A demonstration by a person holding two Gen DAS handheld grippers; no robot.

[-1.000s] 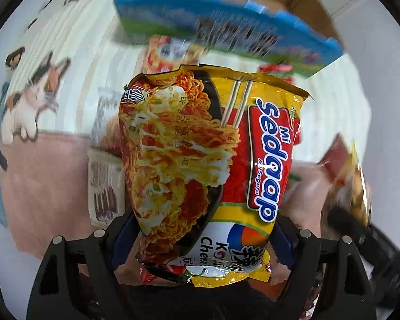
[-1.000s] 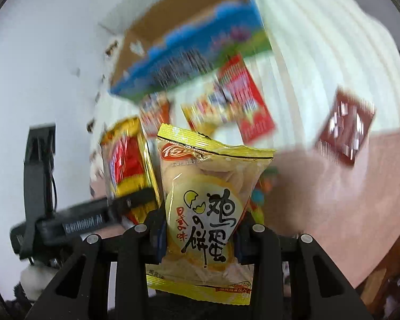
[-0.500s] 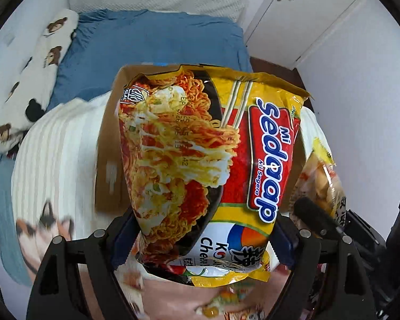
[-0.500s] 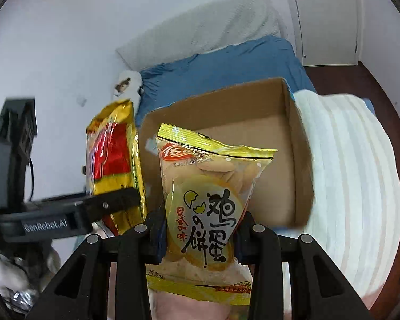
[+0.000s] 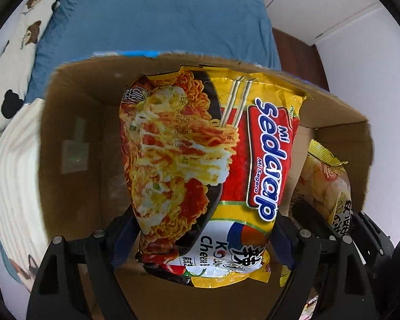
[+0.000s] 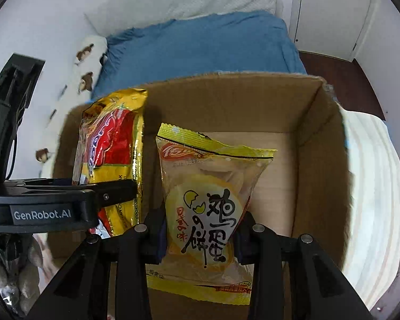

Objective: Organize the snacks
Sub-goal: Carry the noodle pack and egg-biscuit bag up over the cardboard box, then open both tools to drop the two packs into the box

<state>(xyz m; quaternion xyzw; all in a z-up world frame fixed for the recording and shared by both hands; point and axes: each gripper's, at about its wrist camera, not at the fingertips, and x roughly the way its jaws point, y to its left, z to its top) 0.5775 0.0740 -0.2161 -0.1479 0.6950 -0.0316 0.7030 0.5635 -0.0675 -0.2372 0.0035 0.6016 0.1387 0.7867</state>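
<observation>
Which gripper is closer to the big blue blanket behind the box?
Hard to tell. The left gripper and right gripper both hang over the open brown cardboard box, with the blue blanket beyond its far wall.

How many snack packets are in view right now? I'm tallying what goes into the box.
2. The Mi Sedaap noodle packet is held in the left gripper and the egg cracker packet in the right gripper, both over the open cardboard box. The packets may hide others.

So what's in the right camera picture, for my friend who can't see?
The right claw grips a yellow egg-cracker snack bag over an open brown cardboard box. Beside it, the left claw holds a red-and-yellow noodle packet.
</observation>
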